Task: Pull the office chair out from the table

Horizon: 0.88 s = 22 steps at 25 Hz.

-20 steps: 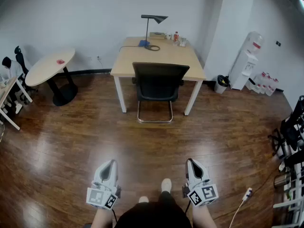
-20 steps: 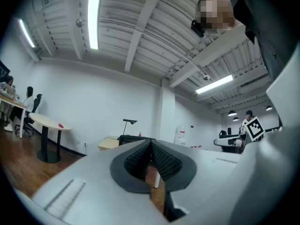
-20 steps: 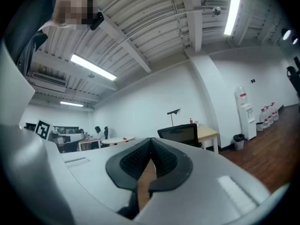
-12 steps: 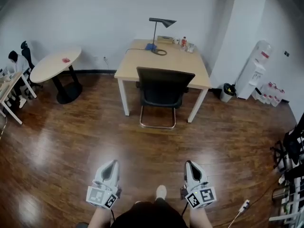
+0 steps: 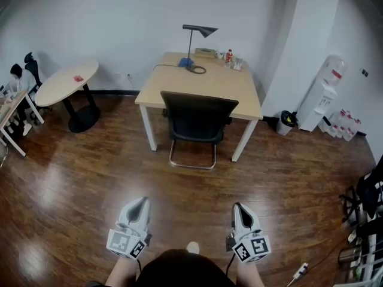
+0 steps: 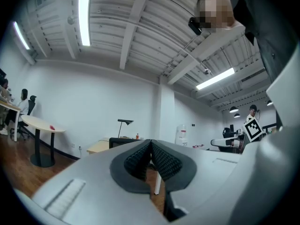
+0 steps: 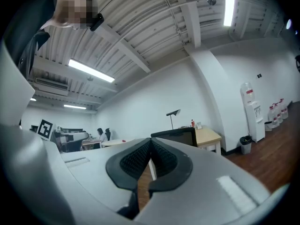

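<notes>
A black office chair point(image 5: 198, 119) with a chrome sled base stands pushed in under the front edge of a light wooden table point(image 5: 233, 90), its back toward me. The chair's back also shows in the right gripper view point(image 7: 177, 136) and, partly, in the left gripper view point(image 6: 123, 142). Both grippers are held level near the bottom of the head view, well short of the chair. My left gripper point(image 5: 139, 205) is shut with nothing in it. My right gripper point(image 5: 239, 210) is likewise shut and empty.
On the table stand a black desk lamp point(image 5: 196, 37) and small bottles point(image 5: 229, 55). A round table point(image 5: 66, 82) stands at the left, with a seated person point(image 5: 17, 79) beyond it. At the right are a water dispenser point(image 5: 324, 92), a bin point(image 5: 288, 121) and a rack point(image 5: 365, 202). Brown wood floor point(image 5: 185, 184) lies between me and the chair.
The view has shifted: the chair and table sit slightly lower and larger in the head view than 0.8 s ago. Both grippers stay shut, side by side.
</notes>
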Each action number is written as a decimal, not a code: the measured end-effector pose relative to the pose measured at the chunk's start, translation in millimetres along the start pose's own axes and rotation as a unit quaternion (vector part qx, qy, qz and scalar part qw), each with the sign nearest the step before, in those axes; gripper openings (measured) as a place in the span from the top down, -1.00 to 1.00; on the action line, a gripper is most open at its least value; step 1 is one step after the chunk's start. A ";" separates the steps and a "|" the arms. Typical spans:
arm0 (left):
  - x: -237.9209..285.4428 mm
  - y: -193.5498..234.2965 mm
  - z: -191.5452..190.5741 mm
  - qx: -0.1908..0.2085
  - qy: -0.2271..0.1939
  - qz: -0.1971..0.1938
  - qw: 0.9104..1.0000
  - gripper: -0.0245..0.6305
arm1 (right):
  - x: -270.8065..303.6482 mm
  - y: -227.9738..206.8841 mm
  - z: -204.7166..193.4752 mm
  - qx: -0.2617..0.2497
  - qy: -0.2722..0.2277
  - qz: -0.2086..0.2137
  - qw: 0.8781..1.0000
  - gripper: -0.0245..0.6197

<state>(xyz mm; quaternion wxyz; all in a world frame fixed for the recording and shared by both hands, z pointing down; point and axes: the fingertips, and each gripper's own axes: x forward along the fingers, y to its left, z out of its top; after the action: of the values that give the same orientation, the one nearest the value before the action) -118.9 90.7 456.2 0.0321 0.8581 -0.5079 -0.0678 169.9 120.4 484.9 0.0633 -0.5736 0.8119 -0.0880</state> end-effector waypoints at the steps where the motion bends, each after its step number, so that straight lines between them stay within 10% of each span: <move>1: 6.5 -3.0 1.0 0.000 -0.002 0.000 1.000 0.92 | 2.5 -5.4 2.5 0.000 0.001 0.001 1.000 0.88; 22: 73.1 26.6 -25.3 -0.007 0.028 0.024 0.999 0.92 | 69.3 -41.0 -5.0 0.016 0.015 0.010 1.000 0.88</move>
<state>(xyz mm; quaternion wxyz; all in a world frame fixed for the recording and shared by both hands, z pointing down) -103.5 13.5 478.3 0.0539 0.8470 -0.5269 -0.0462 183.4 42.1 498.5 0.0618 -0.5626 0.8171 -0.1091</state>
